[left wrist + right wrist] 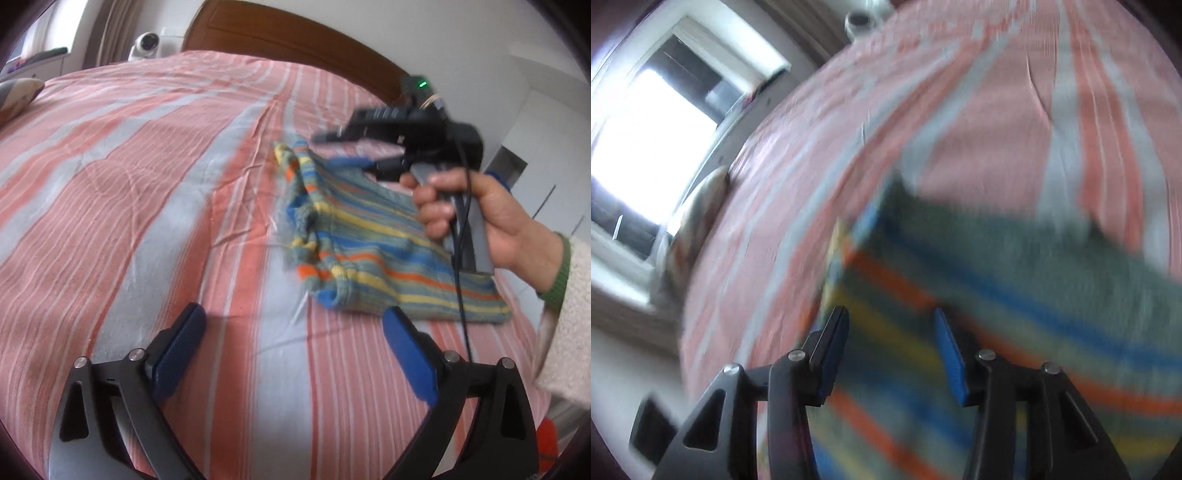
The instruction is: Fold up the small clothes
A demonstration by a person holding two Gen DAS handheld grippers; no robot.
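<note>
The left wrist view shows your left hand-held gripper (291, 349) released, its two blue pads wide apart and nothing between them. It hangs over the striped bed cover (129, 177), near the close edge of the small striped garment (369, 236) but not touching it. The garment lies on the bed, to the right of the middle in this view. Its near part is flat, and its far left part is bunched up in folds.

In the same view your right hand (491, 221) holds the right hand-held gripper (351, 149) above the far side of the garment, pointing to the left. The picture is blurred there, so I cannot tell from this view if the lower blue pad touches the cloth.

The right wrist view is strongly blurred. Here the right hand-held gripper (890, 332) has its fingers apart, with a clear gap between the blue pads, and the garment (1015, 295) fills the space under and in front of them. I see no cloth pinched between the pads, so I judge it released.

I judge that you are at an early step: the garment is not yet spread flat, and no clean fold is made. The next move, in my opinion, calls for taking the bunched far edge with the right hand-held gripper and the near edge with the left one, so that you can pull the cloth smooth before you fold it. Lower the pads enough to catch only the garment and not the bed cover under it.
</note>
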